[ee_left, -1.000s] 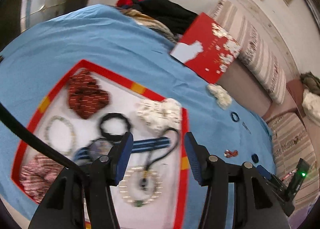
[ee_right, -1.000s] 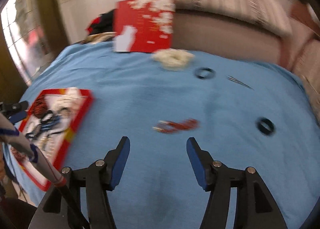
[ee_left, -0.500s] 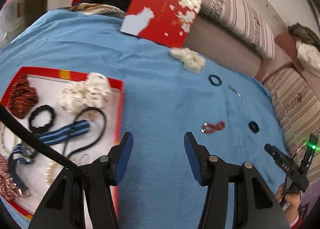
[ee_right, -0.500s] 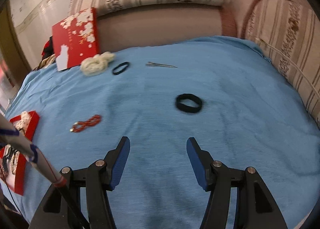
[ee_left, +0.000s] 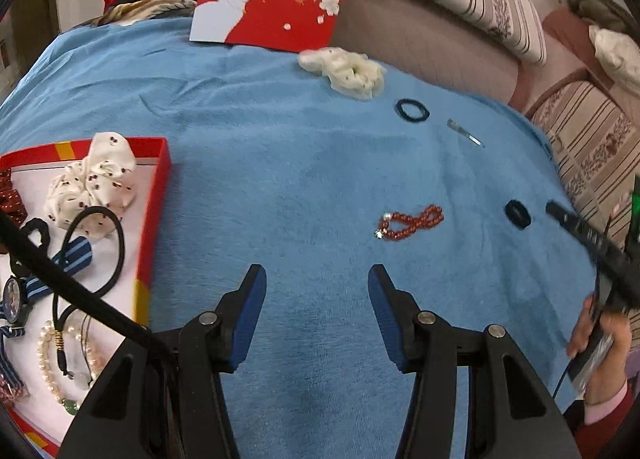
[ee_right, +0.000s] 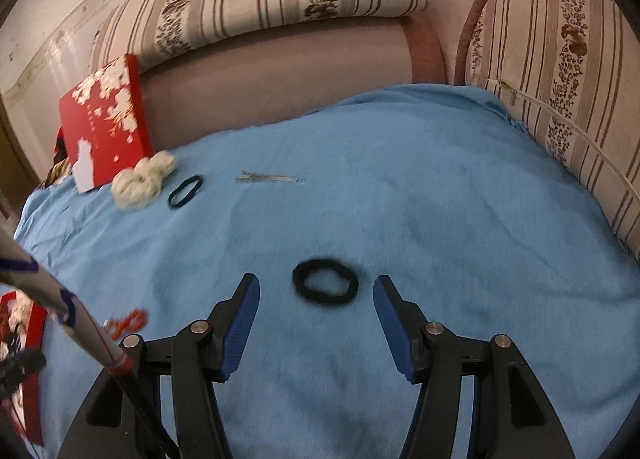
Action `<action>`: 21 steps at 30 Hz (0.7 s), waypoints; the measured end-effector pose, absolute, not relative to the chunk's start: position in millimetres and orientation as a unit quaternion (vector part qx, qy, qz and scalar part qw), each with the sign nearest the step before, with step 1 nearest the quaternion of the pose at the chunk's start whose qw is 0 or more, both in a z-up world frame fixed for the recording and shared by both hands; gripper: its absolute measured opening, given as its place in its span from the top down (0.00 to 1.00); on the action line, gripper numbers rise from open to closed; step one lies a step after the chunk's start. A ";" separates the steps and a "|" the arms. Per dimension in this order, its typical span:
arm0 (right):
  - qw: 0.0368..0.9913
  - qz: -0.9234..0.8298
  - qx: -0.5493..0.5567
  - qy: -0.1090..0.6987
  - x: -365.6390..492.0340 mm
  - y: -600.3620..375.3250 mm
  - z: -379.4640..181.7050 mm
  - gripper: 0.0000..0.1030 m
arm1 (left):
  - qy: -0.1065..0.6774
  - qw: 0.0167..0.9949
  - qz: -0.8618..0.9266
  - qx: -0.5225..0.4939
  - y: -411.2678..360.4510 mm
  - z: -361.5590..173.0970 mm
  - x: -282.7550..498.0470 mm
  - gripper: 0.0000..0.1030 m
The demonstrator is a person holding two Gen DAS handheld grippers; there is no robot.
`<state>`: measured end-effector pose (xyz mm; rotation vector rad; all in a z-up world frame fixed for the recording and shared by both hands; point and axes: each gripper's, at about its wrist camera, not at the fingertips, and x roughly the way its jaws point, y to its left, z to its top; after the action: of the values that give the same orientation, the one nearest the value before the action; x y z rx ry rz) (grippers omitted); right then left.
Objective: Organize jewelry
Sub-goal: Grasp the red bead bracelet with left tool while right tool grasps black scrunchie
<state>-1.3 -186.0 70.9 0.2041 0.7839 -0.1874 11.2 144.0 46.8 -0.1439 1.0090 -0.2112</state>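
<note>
Black hair tie (ee_right: 325, 287) between parted right gripper (ee_right: 316, 291) fingers, untouched

I see tray (ee_left: 154, 219) at left on bed (ee_left: 280, 163); bead bracelet (ee_left: 412, 222) right of it; hair tie (ee_right: 325, 287) ahead between right hand-held gripper (ee_right: 316, 291) fingers, untouched.

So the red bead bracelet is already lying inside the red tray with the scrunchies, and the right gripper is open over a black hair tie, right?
Not quite. The red bead bracelet lies on the blue blanket, outside the red tray, as the left wrist view shows. The right gripper is indeed open over the black hair tie.
</note>
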 end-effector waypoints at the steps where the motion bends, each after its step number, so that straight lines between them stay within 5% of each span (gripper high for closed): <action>1: 0.915 -0.092 0.103 0.378 1.5 -188.5 69.3 0.38 | 0.485 0.866 -0.100 -0.066 142.5 44.8 12.1 0.50; 21: 0.894 -0.101 0.178 0.399 19.0 -233.8 37.3 0.35 | 0.488 0.864 -0.112 -0.051 107.6 22.2 48.1 0.48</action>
<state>19.0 -233.8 37.3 0.3699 0.8269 -0.2094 48.1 107.6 22.2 -0.1065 1.0220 -0.2340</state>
